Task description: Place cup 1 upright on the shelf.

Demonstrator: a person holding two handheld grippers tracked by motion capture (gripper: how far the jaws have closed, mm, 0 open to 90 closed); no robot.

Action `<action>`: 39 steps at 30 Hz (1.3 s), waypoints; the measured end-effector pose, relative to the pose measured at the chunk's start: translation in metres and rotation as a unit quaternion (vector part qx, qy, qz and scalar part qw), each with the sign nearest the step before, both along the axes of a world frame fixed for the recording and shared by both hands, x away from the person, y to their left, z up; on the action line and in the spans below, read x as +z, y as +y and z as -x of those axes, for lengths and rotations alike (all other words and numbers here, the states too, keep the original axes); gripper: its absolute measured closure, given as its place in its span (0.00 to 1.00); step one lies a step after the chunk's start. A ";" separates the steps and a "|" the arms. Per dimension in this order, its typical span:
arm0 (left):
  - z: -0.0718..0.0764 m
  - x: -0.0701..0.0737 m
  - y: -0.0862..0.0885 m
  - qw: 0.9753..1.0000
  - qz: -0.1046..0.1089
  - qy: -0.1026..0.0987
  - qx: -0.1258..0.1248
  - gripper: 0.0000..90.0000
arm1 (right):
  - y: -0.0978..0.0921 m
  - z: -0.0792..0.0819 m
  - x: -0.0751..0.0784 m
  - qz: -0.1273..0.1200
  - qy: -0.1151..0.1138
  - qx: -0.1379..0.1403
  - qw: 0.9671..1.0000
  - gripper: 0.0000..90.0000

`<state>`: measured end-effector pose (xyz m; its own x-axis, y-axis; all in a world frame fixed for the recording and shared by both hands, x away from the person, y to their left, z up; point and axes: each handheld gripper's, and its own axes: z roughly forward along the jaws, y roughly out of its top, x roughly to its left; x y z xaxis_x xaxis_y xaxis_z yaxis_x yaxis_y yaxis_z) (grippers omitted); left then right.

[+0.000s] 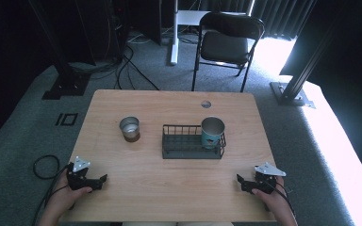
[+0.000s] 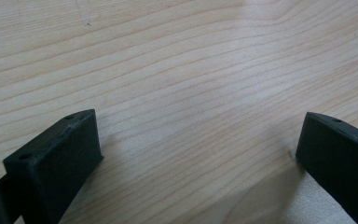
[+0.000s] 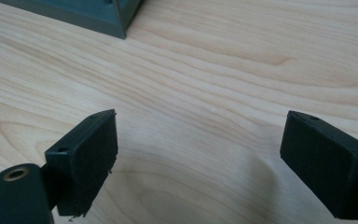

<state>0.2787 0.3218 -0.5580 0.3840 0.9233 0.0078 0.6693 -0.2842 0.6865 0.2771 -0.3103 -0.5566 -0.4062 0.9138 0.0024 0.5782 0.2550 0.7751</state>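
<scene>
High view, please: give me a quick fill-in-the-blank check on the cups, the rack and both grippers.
1. The teal cup stands inside the ___ at its right end.
2. The steel cup stands on the table, to the ___ of the rack.
3. The left gripper and the right gripper both have their jaws ___.

Missing words: rack; left; open

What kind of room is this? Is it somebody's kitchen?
Probably not a kitchen. It looks like a lab or recording studio: a wooden table on grey carpet, black metal frame posts around it, loose cables on the floor, dark curtains and a folding chair behind.
</scene>
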 end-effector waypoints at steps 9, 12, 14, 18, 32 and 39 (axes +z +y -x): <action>0.000 0.000 0.000 1.000 0.000 0.000 0.000 0.01 | 0.000 -0.001 -0.002 0.009 0.024 0.017 1.000 0.12; 0.000 0.000 0.000 1.000 0.000 0.000 0.000 0.01 | 0.002 -0.004 -0.002 0.014 0.034 0.033 0.999 0.14; 0.000 0.000 0.000 1.000 0.000 0.000 0.000 0.00 | 0.002 -0.004 -0.002 0.014 0.034 0.033 0.999 0.14; 0.000 0.000 0.000 1.000 0.000 0.000 0.000 0.00 | 0.002 -0.004 -0.002 0.015 0.034 0.033 0.999 0.14; 0.000 0.000 0.000 1.000 0.000 0.000 0.000 0.00 | 0.002 -0.004 -0.003 0.015 0.034 0.033 0.999 0.13; 0.000 0.000 0.000 1.000 0.000 0.000 0.000 0.00 | 0.002 -0.004 -0.003 0.015 0.034 0.033 0.999 0.14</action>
